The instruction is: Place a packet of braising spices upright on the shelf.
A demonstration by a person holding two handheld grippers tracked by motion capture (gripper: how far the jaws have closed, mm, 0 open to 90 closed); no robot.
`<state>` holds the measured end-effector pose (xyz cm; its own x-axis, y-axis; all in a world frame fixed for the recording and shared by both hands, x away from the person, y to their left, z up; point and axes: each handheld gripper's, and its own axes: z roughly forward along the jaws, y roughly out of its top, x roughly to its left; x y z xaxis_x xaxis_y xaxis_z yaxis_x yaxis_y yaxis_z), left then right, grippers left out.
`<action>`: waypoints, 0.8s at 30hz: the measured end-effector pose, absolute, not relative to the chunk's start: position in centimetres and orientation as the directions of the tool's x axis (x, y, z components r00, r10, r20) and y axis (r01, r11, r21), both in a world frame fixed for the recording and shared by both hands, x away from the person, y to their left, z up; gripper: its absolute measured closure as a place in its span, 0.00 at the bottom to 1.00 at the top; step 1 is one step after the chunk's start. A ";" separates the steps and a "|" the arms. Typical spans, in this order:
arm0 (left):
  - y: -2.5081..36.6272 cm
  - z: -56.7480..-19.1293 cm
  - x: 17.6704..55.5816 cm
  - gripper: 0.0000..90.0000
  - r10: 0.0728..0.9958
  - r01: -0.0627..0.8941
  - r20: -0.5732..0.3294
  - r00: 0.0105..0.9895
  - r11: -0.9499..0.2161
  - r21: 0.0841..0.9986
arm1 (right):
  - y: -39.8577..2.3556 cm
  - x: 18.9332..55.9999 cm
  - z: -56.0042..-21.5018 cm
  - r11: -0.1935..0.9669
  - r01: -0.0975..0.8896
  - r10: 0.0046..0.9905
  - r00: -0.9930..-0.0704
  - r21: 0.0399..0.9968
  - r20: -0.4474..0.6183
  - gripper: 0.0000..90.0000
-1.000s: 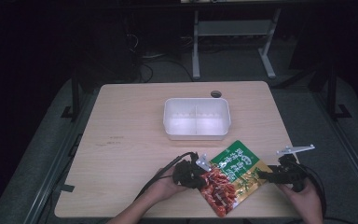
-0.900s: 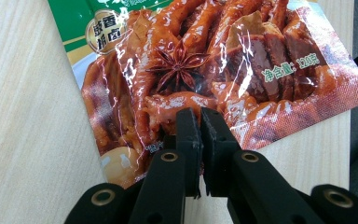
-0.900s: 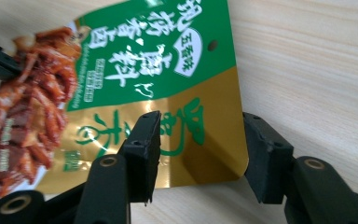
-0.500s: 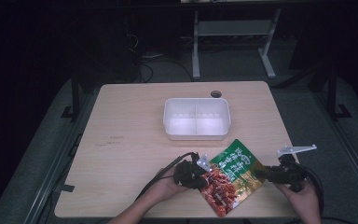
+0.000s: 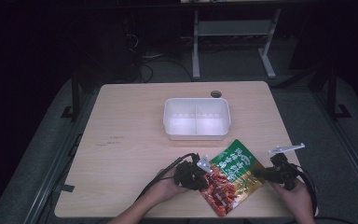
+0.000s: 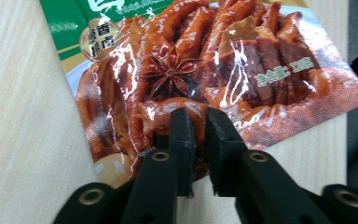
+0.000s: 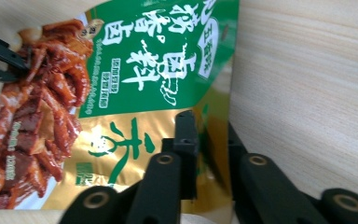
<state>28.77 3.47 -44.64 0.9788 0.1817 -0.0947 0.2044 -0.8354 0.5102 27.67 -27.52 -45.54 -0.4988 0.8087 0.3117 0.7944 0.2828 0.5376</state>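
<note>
A food pouch (image 5: 230, 175), green and gold with red braised meat printed on it, lies flat near the table's front edge. My left gripper (image 5: 205, 174) stands at its red end. In the left gripper view the pouch (image 6: 205, 60) lies under the left gripper (image 6: 200, 116), whose jaws have just been opening to a narrow slit with nothing pinched. My right gripper (image 5: 257, 173) is at the gold end. Its jaws have just been closing. In the right gripper view the right gripper (image 7: 209, 122) pinches the gold edge of the pouch (image 7: 144, 70), and foil fills the gap.
A white two-compartment container (image 5: 165, 116) stands at mid-table beyond the pouch. A cable hole (image 5: 216, 94) sits near the far edge. The table's front edge runs just below both hands. Dark floor and a metal frame (image 5: 196, 42) lie behind.
The right gripper's jaws have narrowed onto the pouch's gold edge. The left gripper's jaws have parted slightly. Both hands and the pouch have stayed about where they were.
</note>
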 end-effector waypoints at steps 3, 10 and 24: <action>3.7 -44.5 28.7 0.83 0.175 0.194 -0.084 0.981 -0.836 0.513 | -27.5 27.7 -45.6 0.287 0.792 0.809 -0.502 0.539 0.307 0.98; 5.3 -43.3 28.6 0.77 0.191 0.193 -0.059 0.980 -0.820 0.540 | -27.5 27.6 -45.4 0.283 0.788 0.805 -0.505 0.547 0.311 0.99; 10.4 -42.1 27.8 0.64 0.238 0.206 -0.026 0.971 -0.777 0.595 | -27.3 27.4 -44.9 0.279 0.783 0.806 -0.505 0.555 0.308 1.00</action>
